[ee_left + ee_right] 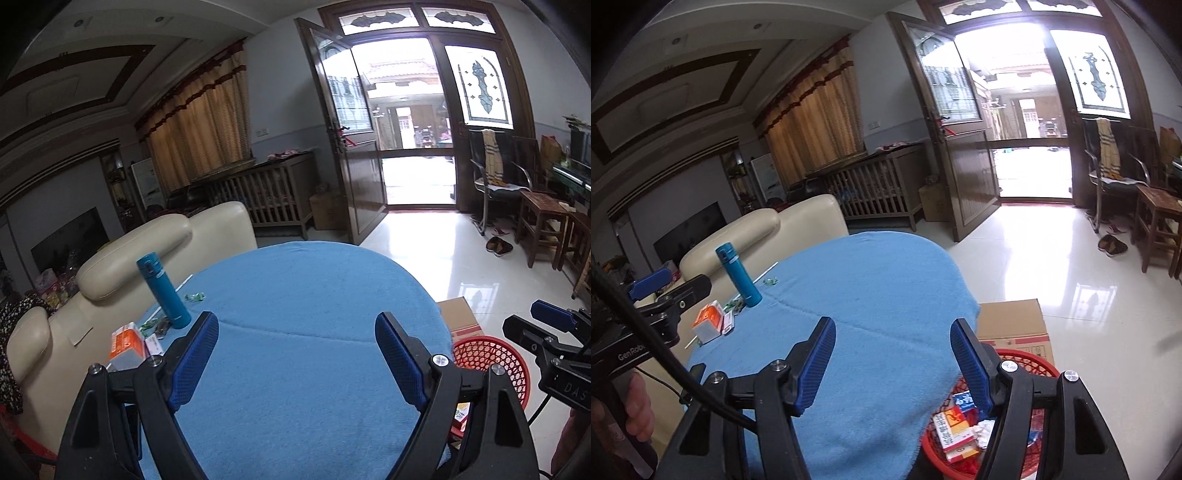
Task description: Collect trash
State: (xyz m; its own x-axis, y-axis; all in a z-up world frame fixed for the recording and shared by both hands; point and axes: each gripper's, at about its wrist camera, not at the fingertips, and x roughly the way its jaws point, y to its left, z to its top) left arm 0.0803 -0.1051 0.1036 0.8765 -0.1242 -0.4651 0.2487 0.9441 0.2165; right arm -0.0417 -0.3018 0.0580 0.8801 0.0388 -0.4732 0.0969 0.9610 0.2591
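Red mesh basket (1030,360) holds red-and-white cartons (955,434) and crumpled paper (983,430).

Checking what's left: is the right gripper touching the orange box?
Apart. The right wrist view shows the right gripper open over bare blue cloth, the orange box far to its left.

Tabletop (314,295) w/ plain sky-blue cloth. Flask (162,291) teal. Basket (1015,360) red mesh; boxes (955,430) inside red, white & yellow. Carton (127,341) orange & white. Wrappers (195,296) green. Both tools black w/ blue ribbed pads (194,363). Sofa (140,243) cream. Curtain (201,125) tan, dark-red trim. Floor (1071,280) glossy white.
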